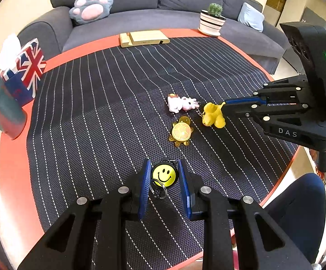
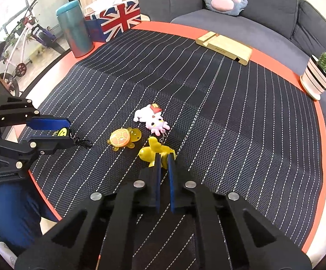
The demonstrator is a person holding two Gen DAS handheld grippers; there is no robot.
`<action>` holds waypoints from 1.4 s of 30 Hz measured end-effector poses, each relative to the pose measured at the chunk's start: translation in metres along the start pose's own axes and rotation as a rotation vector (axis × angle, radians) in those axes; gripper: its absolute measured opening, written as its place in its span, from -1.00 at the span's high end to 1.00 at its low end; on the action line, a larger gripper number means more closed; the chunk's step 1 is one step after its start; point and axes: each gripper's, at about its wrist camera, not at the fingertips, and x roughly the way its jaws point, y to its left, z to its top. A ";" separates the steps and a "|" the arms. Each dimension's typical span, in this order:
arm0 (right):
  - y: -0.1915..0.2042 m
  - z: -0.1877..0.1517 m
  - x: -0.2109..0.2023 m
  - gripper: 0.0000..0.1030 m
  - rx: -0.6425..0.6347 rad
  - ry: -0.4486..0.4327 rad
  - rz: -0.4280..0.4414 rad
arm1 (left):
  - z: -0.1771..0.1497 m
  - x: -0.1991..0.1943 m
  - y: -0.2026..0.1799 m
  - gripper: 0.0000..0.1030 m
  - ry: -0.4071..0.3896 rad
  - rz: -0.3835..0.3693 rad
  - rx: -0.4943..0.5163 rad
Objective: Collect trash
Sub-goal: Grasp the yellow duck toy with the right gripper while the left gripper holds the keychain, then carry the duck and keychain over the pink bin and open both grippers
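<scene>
So the bench (image 1: 16, 180) is a round orange top with a dark striped mat (image 1: 108, 103) over most of it, and a grey sofa (image 1: 153, 11) sits behind on the far side. The stuff to collect is a little cluster of keychain charms in the middle of the mat: a white one (image 2: 150, 118) farthest out, a turtle (image 2: 121, 138) just left of centre, a yellow dog (image 2: 153, 151) near the right hand and linked to the white one by a short chain, and a smiley (image 1: 164, 175) closest to the left hand. Each hand is already on the charm nearest to it, so no crossing over is needed. The right gripper (image 2: 164, 157) comes in from the near edge, with its fingers (image 2: 171, 175) pinched tight on the dog's rear part; the body and head stick out past the tips toward the far left, so I'd guess the white charm gets dragged along when it lifts. The left gripper (image 1: 164, 164) points down at the smiley, its fingers (image 1: 145, 180) narrowly apart and closed on the disc's two edges, while the key ring (image 1: 159, 185) dangles toward the near side. The turtle lies loose between the two grippers, touching neither.
</scene>
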 end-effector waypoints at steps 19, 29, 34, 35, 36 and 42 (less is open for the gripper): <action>0.026 -0.035 -0.077 0.90 0.011 -0.064 0.046 | -0.015 -0.036 -0.024 0.52 -0.054 -0.030 0.044; 0.053 -0.071 -0.119 0.90 -0.022 -0.096 0.065 | -0.033 -0.068 -0.046 0.52 -0.103 -0.054 0.080; 0.068 -0.091 -0.131 0.90 -0.039 -0.094 0.068 | -0.044 -0.081 -0.058 0.52 -0.119 -0.068 0.096; 0.071 -0.094 -0.133 0.90 -0.039 -0.094 0.071 | -0.046 -0.083 -0.060 0.52 -0.120 -0.072 0.097; 0.074 -0.099 -0.134 0.90 -0.039 -0.092 0.077 | -0.048 -0.084 -0.062 0.52 -0.121 -0.074 0.100; 0.086 -0.121 -0.131 0.90 -0.027 -0.067 0.097 | -0.063 -0.089 -0.069 0.52 -0.114 -0.091 0.107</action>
